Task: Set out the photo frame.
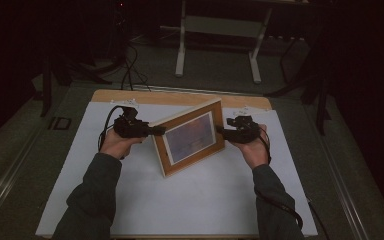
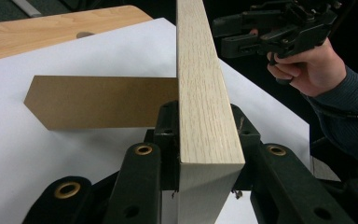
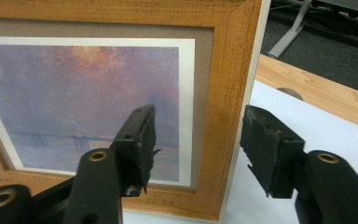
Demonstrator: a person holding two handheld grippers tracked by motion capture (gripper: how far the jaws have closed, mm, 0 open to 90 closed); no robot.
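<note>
Standing on the white sheet-covered table [image 1: 190,205], a light oak-framed picture with a hazy purple-orange print [image 1: 190,137] rests upright near the middle, leaning slightly back on its brown fibreboard easel leg [image 2: 98,101]. At the left, the left gripper [image 1: 156,131] pinches the frame's left edge, its black pads pressed against both faces of the wood in the left gripper view. At the right, the right gripper [image 1: 221,130] has its jaws spread, straddling the frame's right edge without pressing on it; one finger [image 3: 137,140] hangs in front of the print and the other behind the frame. The step in hand looks like setting the picture to stand alone. To do it well, I would keep the left pinch steady until the leg bears the weight, draw the right gripper straight off to the right without brushing the wood, then release the left slowly.
</note>
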